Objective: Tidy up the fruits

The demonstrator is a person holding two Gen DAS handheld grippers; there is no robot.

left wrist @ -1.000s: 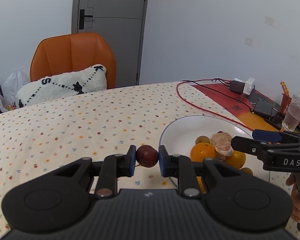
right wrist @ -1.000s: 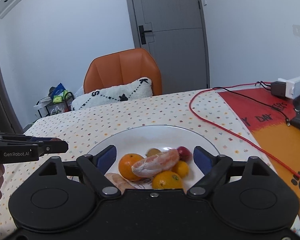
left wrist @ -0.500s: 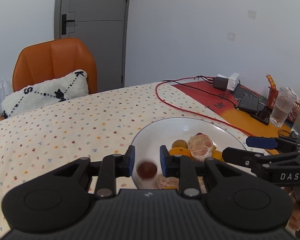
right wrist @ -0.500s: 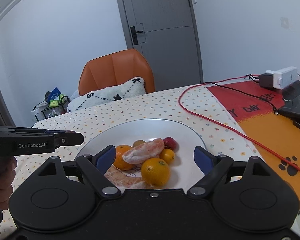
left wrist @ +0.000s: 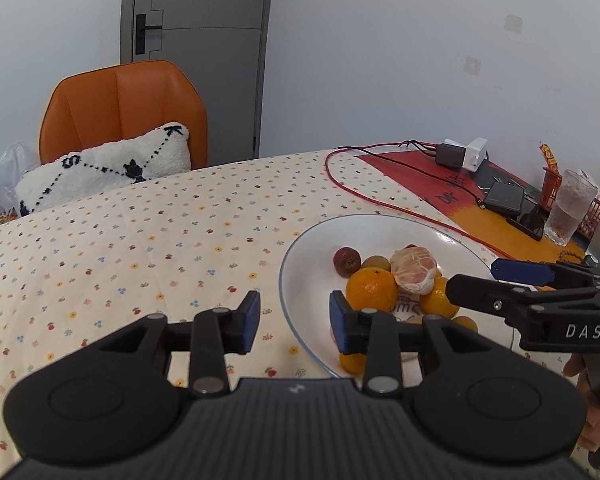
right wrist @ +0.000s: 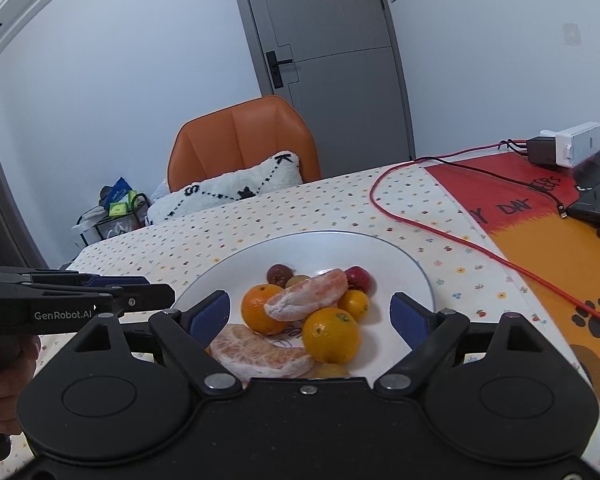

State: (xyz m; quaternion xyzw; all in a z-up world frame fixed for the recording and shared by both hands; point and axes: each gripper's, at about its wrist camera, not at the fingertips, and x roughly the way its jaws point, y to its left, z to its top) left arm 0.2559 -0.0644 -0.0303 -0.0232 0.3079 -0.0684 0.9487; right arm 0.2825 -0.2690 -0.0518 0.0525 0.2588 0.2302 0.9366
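Note:
A white plate (left wrist: 380, 232) (right wrist: 320, 248) on the flowered tablecloth holds oranges (left wrist: 371, 290) (right wrist: 331, 334), peeled citrus pieces (left wrist: 414, 270) (right wrist: 308, 296) and small fruits. A dark red wrinkled fruit (left wrist: 347, 261) (right wrist: 280, 274) lies at the far left of the heap. My left gripper (left wrist: 294, 322) (right wrist: 156, 292) hovers at the plate's left rim, its jaws opening with nothing between them. My right gripper (right wrist: 310, 314) (left wrist: 472, 280) stands open above the plate's near side, its pads clear of the fruit on both sides.
A red cable (left wrist: 364, 196) (right wrist: 420, 220) loops across the cloth behind the plate. A red and orange mat (right wrist: 540, 240) on the right carries chargers, dark devices and a glass (left wrist: 572, 212). An orange chair (left wrist: 120, 112) with a white pillow stands behind the table.
The left gripper let go of the dark red fruit, which now rests on the plate; its jaws have spread. The right gripper has stayed open over the plate.

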